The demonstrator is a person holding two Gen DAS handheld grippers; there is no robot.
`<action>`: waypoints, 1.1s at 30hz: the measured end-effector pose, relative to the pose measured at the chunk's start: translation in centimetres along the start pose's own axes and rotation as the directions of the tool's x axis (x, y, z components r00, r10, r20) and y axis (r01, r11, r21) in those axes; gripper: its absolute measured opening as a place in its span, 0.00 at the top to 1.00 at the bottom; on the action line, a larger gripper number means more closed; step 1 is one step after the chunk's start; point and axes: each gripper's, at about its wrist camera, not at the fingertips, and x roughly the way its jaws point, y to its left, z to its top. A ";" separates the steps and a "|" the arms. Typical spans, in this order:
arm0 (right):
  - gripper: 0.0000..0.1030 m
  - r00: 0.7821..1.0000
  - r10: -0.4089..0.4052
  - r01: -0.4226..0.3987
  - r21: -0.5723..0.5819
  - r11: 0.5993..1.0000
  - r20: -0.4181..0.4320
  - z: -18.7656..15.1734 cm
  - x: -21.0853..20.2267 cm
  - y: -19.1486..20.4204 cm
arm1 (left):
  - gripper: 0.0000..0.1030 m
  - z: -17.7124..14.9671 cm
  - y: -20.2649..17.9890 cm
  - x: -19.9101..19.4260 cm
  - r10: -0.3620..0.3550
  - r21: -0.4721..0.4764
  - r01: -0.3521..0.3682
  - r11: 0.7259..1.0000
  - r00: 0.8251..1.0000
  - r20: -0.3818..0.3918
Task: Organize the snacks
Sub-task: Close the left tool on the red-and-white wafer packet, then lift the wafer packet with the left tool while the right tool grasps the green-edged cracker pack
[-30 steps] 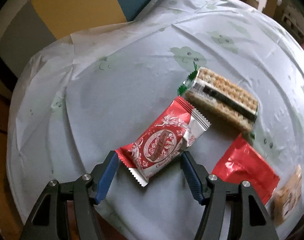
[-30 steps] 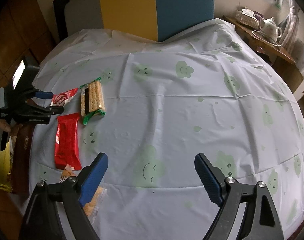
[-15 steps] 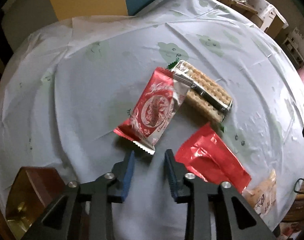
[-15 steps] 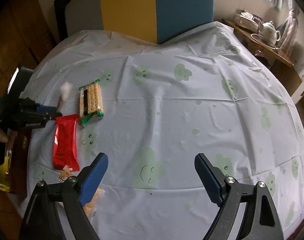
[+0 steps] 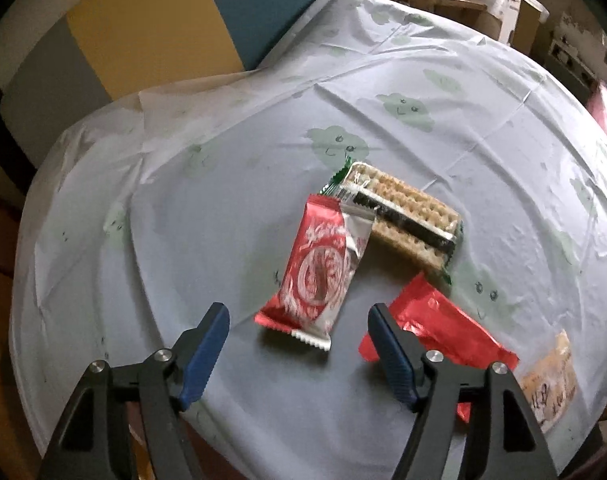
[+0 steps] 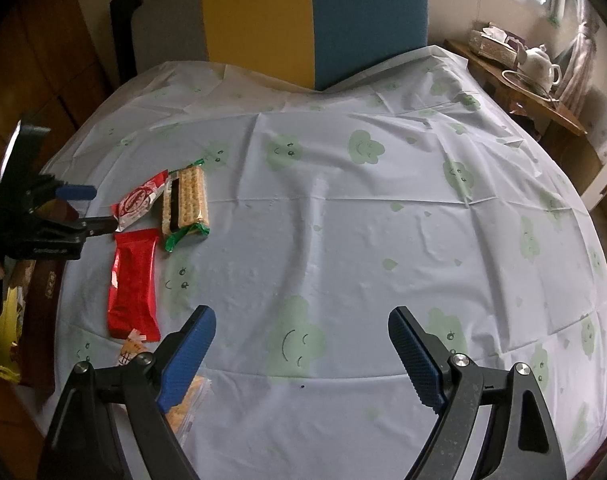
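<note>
Left gripper [image 5: 295,328]: my fingers stand wide apart with nothing between them, just short of the near end of the wafer pack [image 5: 323,268].
Right gripper [image 6: 301,344]: my fingers are spread wide over bare tablecloth [image 6: 343,216], holding nothing, well apart from the snacks.
Wafer pack: red and white, flat on the cloth, its far end touching or overlapping the end of the cracker pack [image 5: 407,220]; I cannot tell which.
Cracker pack: clear wrap with green ends, lying at an angle to the wafer pack, not parallel.
Red pouch [image 5: 443,332]: just beside my left gripper's right finger, near the cracker pack, apart from the wafer pack.
Orange pack [image 5: 551,384]: at the table edge beyond the red pouch, partly hidden under my right gripper in the right wrist view.
Done, as I judge it: the four snacks are gathered on one side of the table, roughly in a line.
Left, as I judge it: the wafer pack sits crooked against the crackers, and the packs are not squared to each other; no container for them is clearly visible.
</note>
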 end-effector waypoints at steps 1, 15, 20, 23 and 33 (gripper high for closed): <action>0.14 1.000 0.001 -0.001 0.000 1.000 0.000 0.0 0.0 0.0 | 0.29 0.3 0.0 0.3 0.001 0.003 -0.001 1.000 1.000 -0.003; 0.14 1.000 0.006 -0.006 0.001 1.000 -0.006 0.1 0.3 0.0 | 0.65 0.7 0.2 2.7 -0.064 -0.114 0.062 0.992 0.998 -0.007; 0.14 1.000 -0.002 0.002 0.000 1.000 0.000 0.1 0.2 0.0 | 0.66 -1.5 0.4 -0.1 -0.023 -0.245 0.032 0.969 0.999 0.041; 0.14 1.000 -0.007 0.007 0.007 1.000 0.001 0.1 0.2 -0.3 | 0.65 -3.2 -1.1 -3.4 -0.018 -0.264 0.047 0.963 0.994 0.111; 0.14 0.999 -0.040 0.040 0.008 0.999 0.009 -0.2 0.1 -0.7 | 0.65 -11.4 -6.8 -9.7 -0.040 -0.304 0.110 0.946 0.973 0.226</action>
